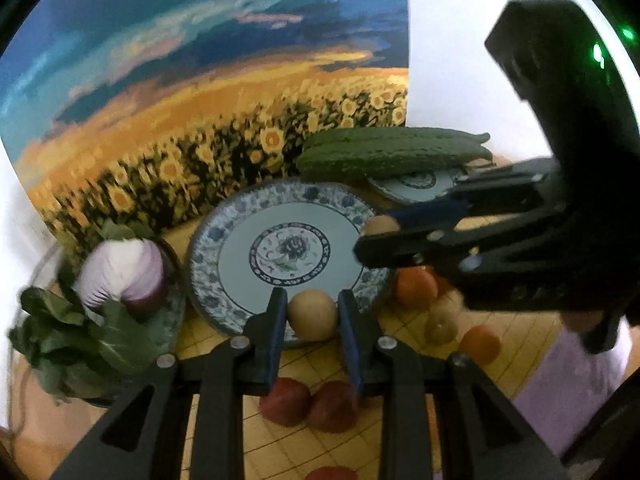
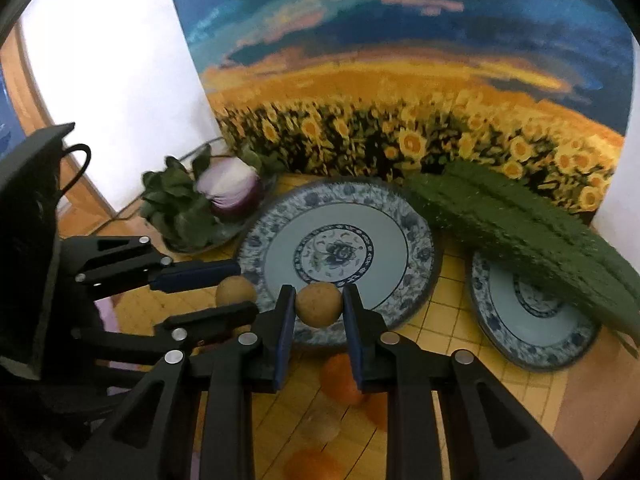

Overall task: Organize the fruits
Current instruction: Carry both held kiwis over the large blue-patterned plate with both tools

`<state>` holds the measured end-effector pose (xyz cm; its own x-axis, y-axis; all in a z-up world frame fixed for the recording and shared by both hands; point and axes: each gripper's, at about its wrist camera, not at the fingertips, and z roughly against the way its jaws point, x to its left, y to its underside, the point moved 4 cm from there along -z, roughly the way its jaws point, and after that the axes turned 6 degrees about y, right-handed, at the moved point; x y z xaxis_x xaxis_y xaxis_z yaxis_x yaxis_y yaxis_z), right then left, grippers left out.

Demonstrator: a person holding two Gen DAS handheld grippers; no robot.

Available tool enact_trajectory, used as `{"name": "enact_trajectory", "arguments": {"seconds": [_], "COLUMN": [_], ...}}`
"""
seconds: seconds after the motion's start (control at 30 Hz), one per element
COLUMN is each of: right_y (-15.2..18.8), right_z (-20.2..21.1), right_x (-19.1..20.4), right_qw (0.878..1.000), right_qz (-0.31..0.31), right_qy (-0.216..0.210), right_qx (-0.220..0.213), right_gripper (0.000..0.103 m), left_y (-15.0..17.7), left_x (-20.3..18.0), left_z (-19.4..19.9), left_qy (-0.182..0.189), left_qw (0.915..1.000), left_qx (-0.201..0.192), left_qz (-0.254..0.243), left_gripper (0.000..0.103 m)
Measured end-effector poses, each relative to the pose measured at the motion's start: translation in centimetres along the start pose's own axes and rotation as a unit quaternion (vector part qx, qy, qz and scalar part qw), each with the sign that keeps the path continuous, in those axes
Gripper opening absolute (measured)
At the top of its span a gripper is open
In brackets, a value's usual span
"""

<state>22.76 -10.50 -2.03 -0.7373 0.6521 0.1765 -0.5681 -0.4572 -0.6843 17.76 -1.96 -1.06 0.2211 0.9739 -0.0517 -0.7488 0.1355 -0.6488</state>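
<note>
At the far left, leafy greens [image 2: 176, 204] and a cut red onion [image 2: 232, 192] share a dish. Just right of them the left gripper [image 1: 313, 314] is clamped on a small brown fruit [image 1: 312, 314], held over the near rim of the big blue-patterned plate [image 2: 400, 248]. Beside it the right gripper [image 2: 319, 305] is clamped on a second brown fruit [image 2: 319, 305], also at that near rim. Red fruits [image 1: 308, 402] and oranges [image 1: 416, 288] lie on the yellow mat [image 1: 520, 344] nearer. Far right, two cucumbers [image 2: 520, 224] rest across a smaller plate [image 2: 532, 320].
</note>
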Motion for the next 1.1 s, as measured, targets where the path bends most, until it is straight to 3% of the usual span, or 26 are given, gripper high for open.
{"name": "enact_trajectory", "arguments": {"seconds": [0.4,0.6,0.93,1.1], "right_y": [0.5,0.2,0.4,0.3], "right_z": [-3.9,-4.1,-3.3,-2.7], "right_x": [0.1,-0.1,-0.7,-1.2], "right_qw": [0.998,0.998,0.999,0.999], "right_qz": [0.051,0.054,0.04,0.025], "right_qy": [0.004,0.0,-0.027,-0.041], "right_qx": [0.029,0.024,0.011,0.006], "right_gripper": [0.025,0.025,0.025,0.033], "left_y": [0.1,0.1,0.2,0.1], "left_x": [2.2,3.4,3.1,3.2], "left_z": [-2.6,-3.1,-2.7,-1.8], "left_qy": [0.063,0.109,0.116,0.117], "left_qw": [0.9938,0.9823,0.982,0.9815], "left_qx": [0.024,0.021,0.005,-0.006], "left_qz": [0.089,0.151,0.149,0.151], "left_gripper": [0.027,0.027,0.037,0.04]}}
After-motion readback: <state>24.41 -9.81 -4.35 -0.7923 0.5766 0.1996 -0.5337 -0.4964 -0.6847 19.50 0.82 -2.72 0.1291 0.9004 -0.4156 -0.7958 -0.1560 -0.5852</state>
